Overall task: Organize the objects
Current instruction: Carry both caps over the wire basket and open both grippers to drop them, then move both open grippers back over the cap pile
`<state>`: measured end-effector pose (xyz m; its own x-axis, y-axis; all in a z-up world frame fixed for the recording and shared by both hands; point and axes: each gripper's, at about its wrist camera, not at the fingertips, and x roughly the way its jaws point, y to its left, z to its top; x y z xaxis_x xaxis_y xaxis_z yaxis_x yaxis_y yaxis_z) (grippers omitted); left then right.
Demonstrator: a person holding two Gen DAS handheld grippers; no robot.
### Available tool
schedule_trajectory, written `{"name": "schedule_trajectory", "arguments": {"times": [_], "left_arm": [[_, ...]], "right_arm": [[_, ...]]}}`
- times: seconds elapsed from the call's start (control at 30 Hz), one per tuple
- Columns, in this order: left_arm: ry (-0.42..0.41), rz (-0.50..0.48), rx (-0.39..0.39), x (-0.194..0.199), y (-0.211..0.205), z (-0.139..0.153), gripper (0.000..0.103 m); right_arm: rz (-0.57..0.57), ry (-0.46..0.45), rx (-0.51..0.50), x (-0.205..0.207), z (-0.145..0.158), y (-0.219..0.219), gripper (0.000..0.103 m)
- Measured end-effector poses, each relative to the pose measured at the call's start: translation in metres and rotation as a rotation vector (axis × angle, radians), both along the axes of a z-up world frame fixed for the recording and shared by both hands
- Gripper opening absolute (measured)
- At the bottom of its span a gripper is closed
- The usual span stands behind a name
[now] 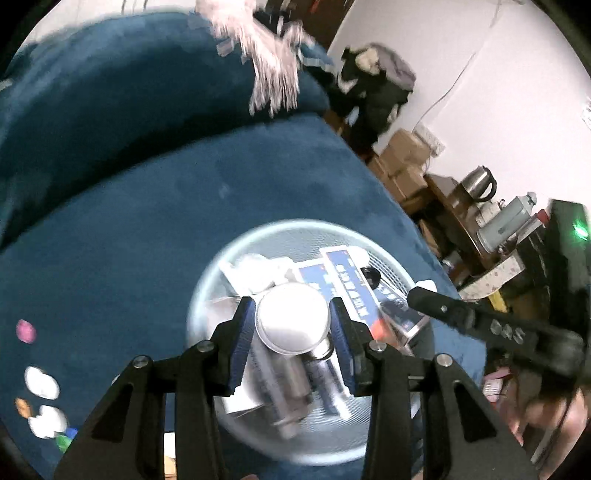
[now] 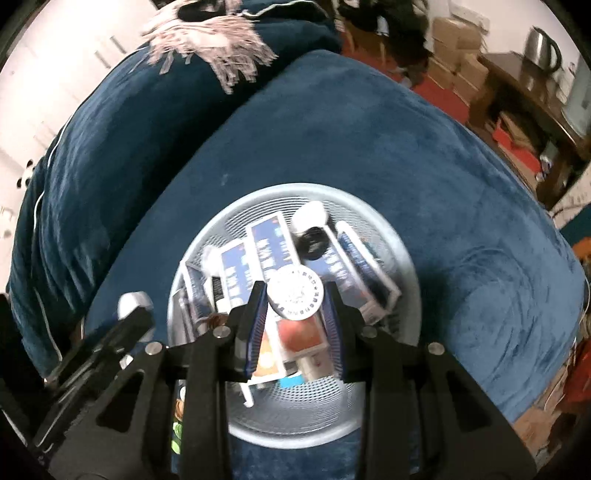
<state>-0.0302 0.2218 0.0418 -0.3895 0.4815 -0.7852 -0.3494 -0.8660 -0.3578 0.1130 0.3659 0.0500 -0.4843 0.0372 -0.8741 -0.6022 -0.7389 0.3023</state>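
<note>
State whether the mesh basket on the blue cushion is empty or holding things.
Holding things: the mesh basket contains several blue boxes and a black cap, piled across its floor.

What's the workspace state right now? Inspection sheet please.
Surface: blue plush cushion.
Job's things: mesh basket holding blue boxes; a silver-capped bottle and a white-capped bottle, each held over it.
Clutter: small coloured bits at the cushion's left edge; fringed scarf.
Grippers: left gripper and right gripper, jaws each shut on a bottle.
Cables: one on the wall.
Surroundings: kettle, cardboard boxes.
</note>
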Motion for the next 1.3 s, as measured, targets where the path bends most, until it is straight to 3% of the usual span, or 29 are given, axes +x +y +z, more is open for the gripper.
{"name": "schedule_trajectory", "arguments": {"times": [0.07,0.17,0.23,0.27,0.37,0.6,0.83,1.3], "left_arm": [[-0.056,0.021,-0.025,-0.010,0.012,-0.013,0.042],[-0.038,0.053,-0.015,-0.010,0.011,-0.015,0.047],[-0.014,0.066,-0.037,-0.008,0.007,-0.013,0.095],[0.003,0.073,-0.047,-0.008,0.004,-0.011,0.101],[0.029,0.090,-0.057,-0.008,-0.008,-0.005,0.101],[0.038,0.121,-0.069,0.001,-0.040,0.003,0.101],[0.064,0.161,-0.147,0.020,-0.100,-0.005,0.101],[-0.027,0.490,-0.145,0.031,-0.292,-0.048,0.101]], "right_arm": [[-0.014,-0.008,-0.011,-0.004,-0.005,0.006,0.032],[-0.022,-0.036,0.000,-0.006,-0.008,0.010,0.032],[-0.018,-0.076,0.018,-0.010,-0.010,0.010,0.038],[-0.018,-0.094,0.026,-0.011,-0.010,0.008,0.053],[-0.029,-0.109,0.032,-0.010,-0.011,0.005,0.080],[0.001,-0.092,0.053,-0.014,-0.003,-0.014,0.086],[0.099,-0.082,0.120,-0.038,0.005,-0.058,0.088],[0.431,-0.070,0.174,-0.117,-0.005,-0.211,0.088]]}}
